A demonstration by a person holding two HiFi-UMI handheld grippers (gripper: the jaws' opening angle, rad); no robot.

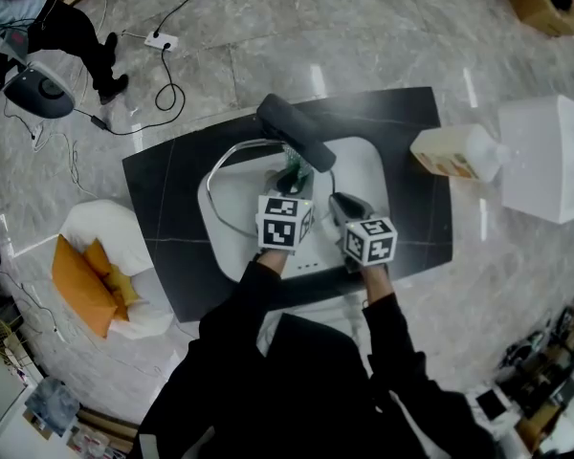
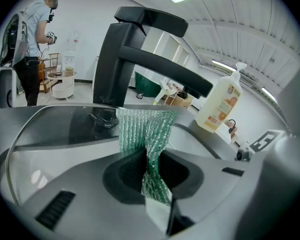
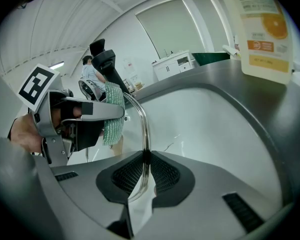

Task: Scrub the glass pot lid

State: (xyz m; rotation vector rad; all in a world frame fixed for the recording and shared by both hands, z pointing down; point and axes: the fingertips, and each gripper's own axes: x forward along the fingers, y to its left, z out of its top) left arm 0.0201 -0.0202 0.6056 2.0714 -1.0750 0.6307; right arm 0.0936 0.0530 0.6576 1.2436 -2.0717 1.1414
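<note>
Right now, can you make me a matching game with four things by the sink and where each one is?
Things
1. green scrub pad
2. glass pot lid
3. soap bottle
4. faucet

Places
A. standing on the dark counter, right of the sink
B. pinched in the left gripper
C. black, reaching over the sink
D. rim clamped in the right gripper

Pairs: 1-B, 2-D, 3-A, 4-C
</note>
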